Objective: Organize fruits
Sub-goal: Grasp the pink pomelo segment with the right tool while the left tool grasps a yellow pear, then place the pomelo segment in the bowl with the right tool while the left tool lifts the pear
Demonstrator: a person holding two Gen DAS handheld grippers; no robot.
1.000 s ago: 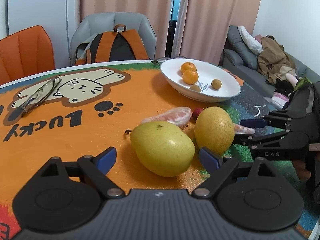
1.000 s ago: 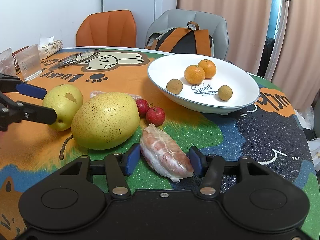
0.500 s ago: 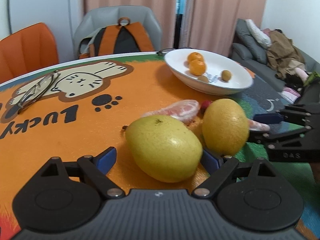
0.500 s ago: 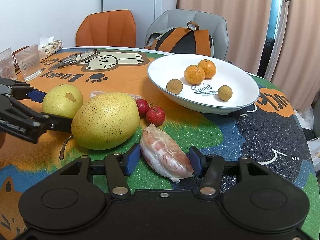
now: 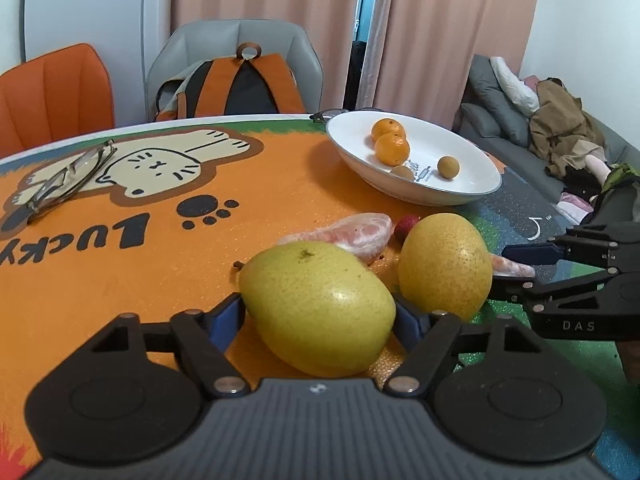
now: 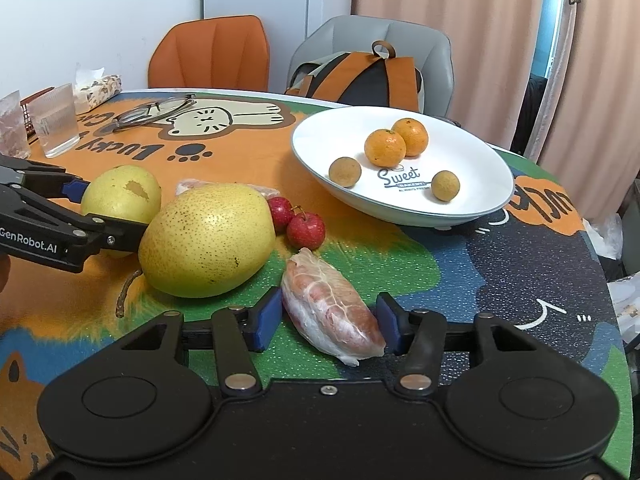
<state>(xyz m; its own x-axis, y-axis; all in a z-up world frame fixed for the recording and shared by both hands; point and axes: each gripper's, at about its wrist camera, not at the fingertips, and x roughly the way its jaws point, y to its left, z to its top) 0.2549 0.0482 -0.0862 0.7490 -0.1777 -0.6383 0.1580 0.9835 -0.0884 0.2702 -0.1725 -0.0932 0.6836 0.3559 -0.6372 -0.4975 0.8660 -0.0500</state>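
Note:
My left gripper has its blue pads against both sides of a yellow pear that rests on the table; the pear also shows in the right wrist view. A second, larger pear lies beside it. My right gripper straddles a peeled pomelo segment, its pads close to each side. Another pomelo segment and two small red fruits lie behind the pears. The white plate holds two tangerines and two longans.
Glasses lie on the cat print of the tablecloth. Two clear cups and a tissue pack stand at the far left. A backpack sits on the grey chair, beside an orange chair.
My left gripper has moved forward around the pear and closed its pads onto it. My right gripper has closed in toward the pomelo segment.

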